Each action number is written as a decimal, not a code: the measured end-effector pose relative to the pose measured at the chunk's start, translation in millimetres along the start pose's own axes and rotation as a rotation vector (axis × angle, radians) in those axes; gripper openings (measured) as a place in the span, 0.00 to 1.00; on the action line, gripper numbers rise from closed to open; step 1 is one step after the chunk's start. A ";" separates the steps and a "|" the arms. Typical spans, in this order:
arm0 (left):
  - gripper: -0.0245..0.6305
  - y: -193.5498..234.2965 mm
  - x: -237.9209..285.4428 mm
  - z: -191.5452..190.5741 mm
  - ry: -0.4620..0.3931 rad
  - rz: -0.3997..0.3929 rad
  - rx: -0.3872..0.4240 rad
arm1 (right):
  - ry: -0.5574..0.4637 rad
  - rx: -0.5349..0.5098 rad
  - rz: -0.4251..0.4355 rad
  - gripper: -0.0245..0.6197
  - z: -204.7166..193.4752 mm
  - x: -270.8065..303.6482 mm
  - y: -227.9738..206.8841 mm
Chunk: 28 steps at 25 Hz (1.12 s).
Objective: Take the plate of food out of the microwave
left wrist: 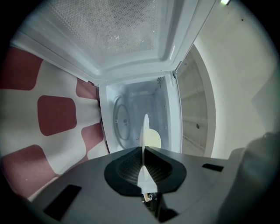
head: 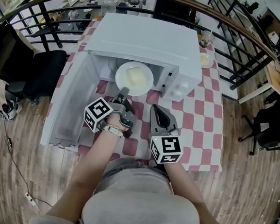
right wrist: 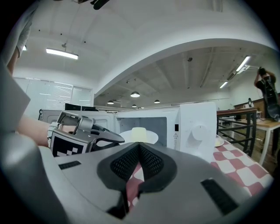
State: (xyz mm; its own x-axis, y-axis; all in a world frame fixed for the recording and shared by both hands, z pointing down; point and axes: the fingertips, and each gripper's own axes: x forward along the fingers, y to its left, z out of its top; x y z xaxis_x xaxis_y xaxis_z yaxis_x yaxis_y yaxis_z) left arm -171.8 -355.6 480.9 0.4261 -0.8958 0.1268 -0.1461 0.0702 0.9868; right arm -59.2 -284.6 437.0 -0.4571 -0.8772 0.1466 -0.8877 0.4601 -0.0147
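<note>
Plate (head: 134, 78) rim tight between left gripper (head: 124, 91) fingers (left wrist: 124, 168); right gripper (head: 155, 108) fingers (right wrist: 127, 162) together, empty.

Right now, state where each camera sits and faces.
Head view: on the head, looking down at microwave; forearms, left gripper, right gripper show.
Left gripper view: on that gripper, facing the cavity; jaws shut on plate rim.
Right gripper view: on that gripper, facing microwave's front; jaws shut, empty.
Shared: all show the plate.
</note>
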 end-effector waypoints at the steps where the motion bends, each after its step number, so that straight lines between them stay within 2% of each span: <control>1: 0.06 -0.7 -1.2 -1.2 0.001 -0.001 0.000 | -0.002 0.001 0.000 0.08 0.4 -0.1 0.1; 9: 0.06 -6.5 -13.5 -11.7 0.010 -0.029 0.023 | -0.014 -0.045 0.004 0.08 3.2 -1.5 5.3; 22: 0.06 1.9 -36.8 -20.5 -0.018 -0.037 0.026 | -0.048 -0.041 0.005 0.08 7.2 -3.5 9.7; 28: 0.06 4.5 -48.8 -24.4 -0.036 -0.064 0.021 | -0.048 -0.044 0.009 0.08 5.4 -3.9 12.0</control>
State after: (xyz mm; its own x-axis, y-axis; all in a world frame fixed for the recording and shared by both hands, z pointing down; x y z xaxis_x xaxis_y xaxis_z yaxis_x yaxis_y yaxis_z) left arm -171.5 -300.9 481.6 0.4025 -0.9135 0.0593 -0.1384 0.0033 0.9904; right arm -68.4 -276.4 430.9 -0.4677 -0.8783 0.0994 -0.8810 0.4724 0.0282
